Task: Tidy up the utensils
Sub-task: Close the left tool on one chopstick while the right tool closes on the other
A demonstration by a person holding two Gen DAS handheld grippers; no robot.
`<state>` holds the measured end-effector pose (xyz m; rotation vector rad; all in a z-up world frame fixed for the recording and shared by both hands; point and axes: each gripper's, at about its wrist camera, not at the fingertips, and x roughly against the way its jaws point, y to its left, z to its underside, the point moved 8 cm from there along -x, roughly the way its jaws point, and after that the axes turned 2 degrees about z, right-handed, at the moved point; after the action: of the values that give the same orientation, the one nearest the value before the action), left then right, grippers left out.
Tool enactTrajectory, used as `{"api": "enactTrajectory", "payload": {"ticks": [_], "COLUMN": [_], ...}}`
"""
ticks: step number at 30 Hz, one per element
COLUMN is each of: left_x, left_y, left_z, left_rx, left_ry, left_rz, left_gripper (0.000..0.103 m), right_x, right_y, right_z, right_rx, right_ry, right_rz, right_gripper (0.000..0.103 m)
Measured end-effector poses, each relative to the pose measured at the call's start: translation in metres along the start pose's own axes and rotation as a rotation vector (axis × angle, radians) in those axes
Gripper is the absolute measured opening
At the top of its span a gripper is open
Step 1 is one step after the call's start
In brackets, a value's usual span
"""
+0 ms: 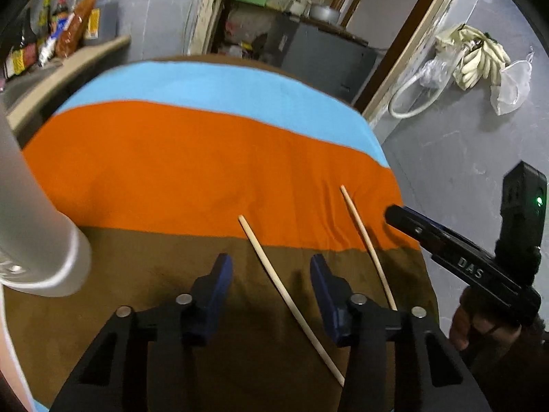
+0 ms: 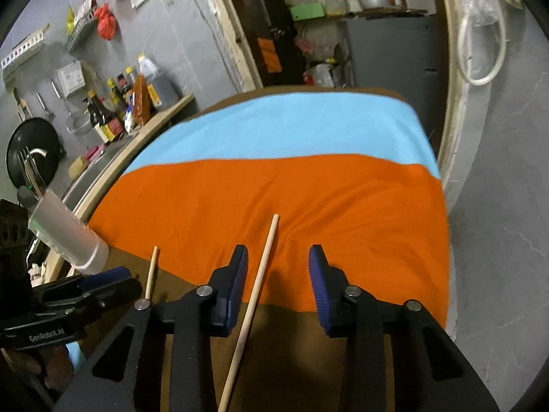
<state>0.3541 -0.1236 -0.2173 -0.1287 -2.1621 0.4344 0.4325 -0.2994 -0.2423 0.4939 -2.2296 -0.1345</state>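
1. The left gripper (image 1: 271, 292) stands wide and empty, low over the brown band of the striped cloth (image 1: 206, 171) that covers the desk.
2. One chopstick (image 1: 291, 300) lies on the cloth between its blue fingers (image 1: 219, 285), closer to the right-hand finger, running slantwise from the edge of the orange band back toward the gripper body; neither pad touches it.
3. The right gripper (image 2: 278, 281) is likewise spread wide with nothing in it. A second chopstick (image 2: 252, 309) lies in its gap, nearer the left finger, its tip out on the orange band.
4. The two sticks lie apart on the cloth, roughly alongside each other, with the right gripper just beside the outer one as seen from the left wrist view.
5. At the left edge of the desk stands a white cylindrical holder (image 2: 65, 237); what look like a fork and other utensils poke out of its top, though that corner is too dim and distorted to be sure.
6. I judge this the approach step: the chopsticks are not yet picked up, and the holder looks like their likely destination.
7. The next move calls for each gripper to settle over its stick, centre it between the pads and close gently, since so thin a round stick may roll or slip on the soft cloth.
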Motion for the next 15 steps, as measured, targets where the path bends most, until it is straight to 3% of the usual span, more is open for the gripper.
{"api": "enactTrajectory", "payload": {"ticks": [7,15], "left_x": [-0.015,-0.029], "left_y": [-0.004,0.003], "left_z": [0.006,-0.003], "left_rx": [0.027,0.109], "left_ry": [0.047,0.093], "left_rz": [0.028,0.078], "left_gripper": [0.026,0.017], "right_x": [-0.027,-0.045], "right_y": [0.009,0.010], "right_z": [0.006,0.003], "right_rx": [0.021,0.008], "right_ry": [0.068,0.145], "right_rz": [-0.052,-0.103], "right_gripper": [0.018,0.017]}}
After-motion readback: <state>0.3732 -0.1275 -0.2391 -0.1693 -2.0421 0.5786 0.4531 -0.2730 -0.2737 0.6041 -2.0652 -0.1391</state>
